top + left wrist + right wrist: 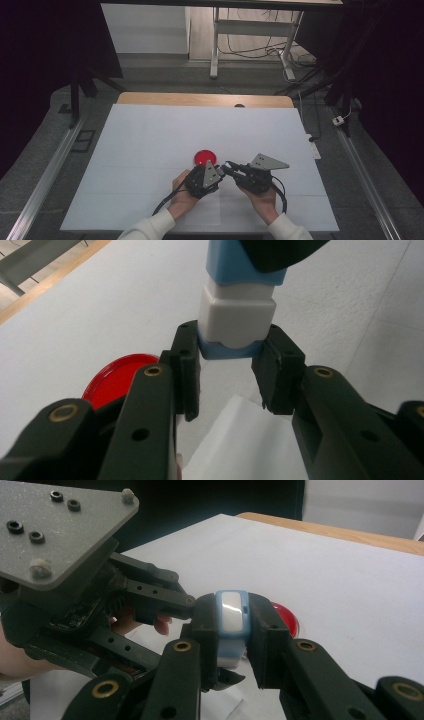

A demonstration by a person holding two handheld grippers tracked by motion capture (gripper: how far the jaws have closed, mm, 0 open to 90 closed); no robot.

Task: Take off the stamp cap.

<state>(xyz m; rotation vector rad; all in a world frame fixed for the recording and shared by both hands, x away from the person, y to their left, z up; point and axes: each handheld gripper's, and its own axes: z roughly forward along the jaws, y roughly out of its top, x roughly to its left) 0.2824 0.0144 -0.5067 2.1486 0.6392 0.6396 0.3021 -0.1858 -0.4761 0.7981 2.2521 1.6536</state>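
My two grippers meet over the near middle of the white sheet (pixel 150 150) that covers the table (pixel 200 98), and between them they hold one small blue and white block (pixel 237 315), lifted off the sheet. Just beyond my left gripper (pixel 219 171) lies a red round lid (pixel 205 157), flat on the sheet and apart from the block; nothing else stands near my hands. Past the far edge of the table I see grey floor, a white table frame (pixel 216 45) and loose cables (pixel 250 50). The high view hides the block behind the black gripper bodies and their grey three-cornered plates. From my left gripper view, the block comes down from above, its blue lower end pinched between my left gripper's (pixel 230 372) pads, with a white squarish collar above that and more blue higher up, where a dark shape covers it. My right gripper view shows the block edge-on: a rounded blue rim around a glossy white face, clamped between my right gripper's (pixel 235 630) pads, with my left gripper touching it from the left side. The block looks like smooth hard plastic with softened corners; the lid is shiny with a raised rim; the sheet is matt and creased in faint lines.
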